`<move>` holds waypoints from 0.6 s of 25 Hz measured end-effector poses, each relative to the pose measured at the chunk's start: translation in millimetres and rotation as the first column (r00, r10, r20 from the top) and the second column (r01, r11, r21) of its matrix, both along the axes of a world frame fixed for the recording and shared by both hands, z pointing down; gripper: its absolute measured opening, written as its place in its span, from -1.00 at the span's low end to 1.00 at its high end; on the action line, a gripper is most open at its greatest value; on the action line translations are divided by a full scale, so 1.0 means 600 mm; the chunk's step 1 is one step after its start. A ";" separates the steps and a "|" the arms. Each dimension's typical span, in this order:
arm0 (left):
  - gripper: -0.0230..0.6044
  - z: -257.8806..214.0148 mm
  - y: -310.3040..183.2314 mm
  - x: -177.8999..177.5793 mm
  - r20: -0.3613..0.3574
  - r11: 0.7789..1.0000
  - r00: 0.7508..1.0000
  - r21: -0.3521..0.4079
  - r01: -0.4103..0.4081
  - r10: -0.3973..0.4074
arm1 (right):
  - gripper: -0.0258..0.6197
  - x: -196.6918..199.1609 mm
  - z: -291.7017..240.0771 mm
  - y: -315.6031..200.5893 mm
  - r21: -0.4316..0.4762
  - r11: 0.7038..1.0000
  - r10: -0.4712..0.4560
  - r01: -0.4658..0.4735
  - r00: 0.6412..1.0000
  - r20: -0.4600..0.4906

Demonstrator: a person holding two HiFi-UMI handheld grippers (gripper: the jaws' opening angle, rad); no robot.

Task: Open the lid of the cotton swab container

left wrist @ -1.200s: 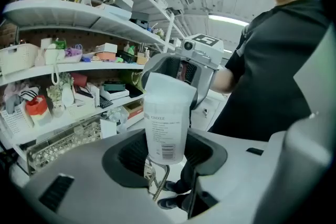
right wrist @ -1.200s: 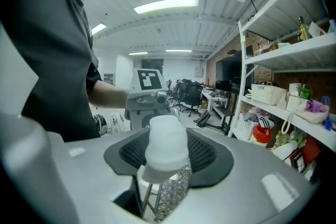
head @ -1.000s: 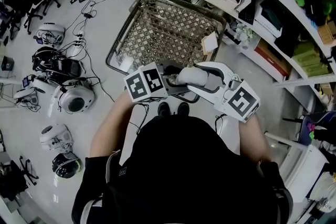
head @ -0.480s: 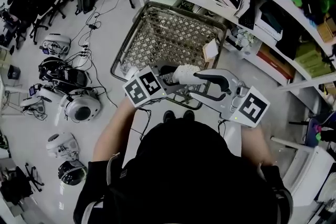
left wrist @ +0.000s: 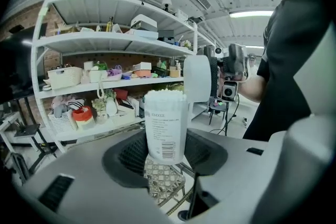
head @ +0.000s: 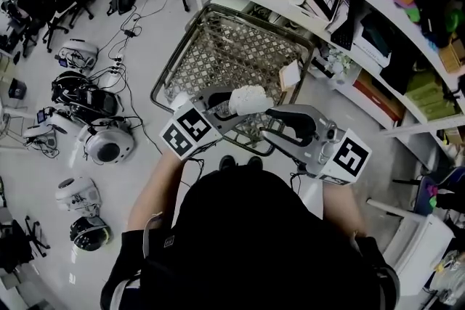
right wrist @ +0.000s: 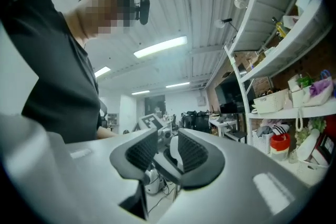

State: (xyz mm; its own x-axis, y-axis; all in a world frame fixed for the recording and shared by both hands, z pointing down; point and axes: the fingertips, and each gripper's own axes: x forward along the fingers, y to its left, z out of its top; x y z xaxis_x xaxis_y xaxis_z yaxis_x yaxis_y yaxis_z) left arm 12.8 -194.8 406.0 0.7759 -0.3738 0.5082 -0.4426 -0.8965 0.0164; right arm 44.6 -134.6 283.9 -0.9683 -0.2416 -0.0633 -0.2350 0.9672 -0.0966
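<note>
Left gripper (left wrist: pixel 167 156): jaws partly apart and clamped on the lower body of the clear cylindrical plastic cotton swab container (left wrist: pixel 166 118). The container is upright above the near rim of the grey wire-mesh metal basket (head: pixel 225 47). Its white rounded lid (left wrist: pixel 198 78) stands raised beside the exposed swabs. Right gripper (right wrist: pixel 167 153): jaws closing to a narrow gap with a white part between them. No pad contact is confirmed.

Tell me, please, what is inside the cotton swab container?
White swab tips crowd the top of the cotton swab container; its label hides the stems below.
</note>
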 end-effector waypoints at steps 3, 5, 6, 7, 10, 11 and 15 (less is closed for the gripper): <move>-0.30 -0.019 0.003 -0.012 -0.008 0.998 0.999 0.035 0.046 -0.046 | -0.65 0.035 -0.024 -0.031 -0.018 0.994 0.107 -0.106 0.991 0.084; -0.30 -0.033 0.004 -0.020 -0.022 0.996 0.997 0.047 0.074 -0.073 | -0.77 0.063 -0.037 -0.054 -0.026 0.982 0.186 -0.185 0.975 0.120; -0.30 -0.040 0.003 -0.023 -0.030 0.995 0.996 0.050 0.086 -0.085 | -0.84 0.078 -0.042 -0.064 -0.030 0.975 0.223 -0.221 0.966 0.134; -0.30 -0.046 0.002 -0.026 -0.037 0.994 0.995 0.052 0.098 -0.096 | -0.87 0.091 -0.047 -0.074 -0.034 0.966 0.258 -0.256 0.956 0.142; -0.31 -0.061 0.001 -0.035 -0.061 0.990 0.990 0.054 0.133 -0.129 | -0.89 0.121 -0.050 -0.094 -0.028 0.938 0.346 -0.345 0.929 0.131; -0.30 -0.064 0.000 -0.038 -0.066 0.988 0.988 0.056 0.142 -0.138 | -0.89 0.127 -0.047 -0.098 -0.020 0.929 0.370 -0.370 0.922 0.114; -0.30 -0.067 -0.006 -0.047 -0.072 0.984 0.984 0.064 0.166 -0.161 | -0.89 0.142 -0.028 -0.114 -0.013 0.894 0.448 -0.448 0.893 0.051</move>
